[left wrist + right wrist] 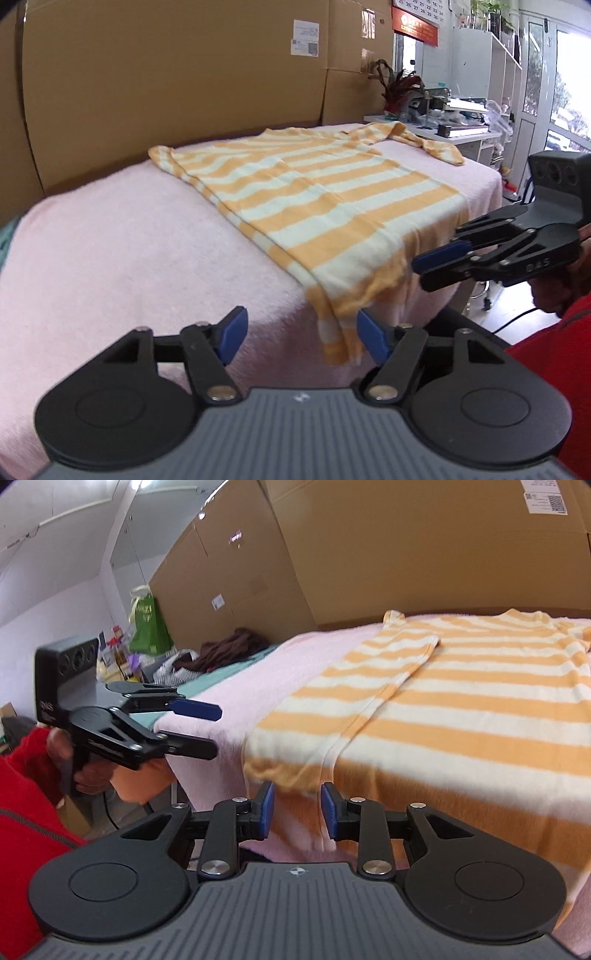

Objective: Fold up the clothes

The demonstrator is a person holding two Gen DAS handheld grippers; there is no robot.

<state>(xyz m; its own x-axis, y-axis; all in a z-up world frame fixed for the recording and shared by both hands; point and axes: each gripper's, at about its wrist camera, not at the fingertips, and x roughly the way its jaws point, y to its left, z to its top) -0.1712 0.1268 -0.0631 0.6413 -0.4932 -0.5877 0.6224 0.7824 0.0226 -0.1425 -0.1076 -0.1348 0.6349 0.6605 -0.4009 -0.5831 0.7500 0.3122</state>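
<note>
Left wrist view shows one striped shirt [325,206] lying flat on the pink table [110,240], its hem hanging over the edge. Two claws, left claw [299,334] and right claw [297,808], both open, hold nothing.

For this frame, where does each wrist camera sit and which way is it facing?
Left wrist: on the left gripper, near the table's front edge, facing the striped shirt and cardboard boxes; right gripper and a red sleeve show at right.
Right wrist: on the right gripper, low at the shirt's hanging hem; left gripper and a hand show at left.
Shared: shirt, pink cover, boxes, both grippers.
</note>
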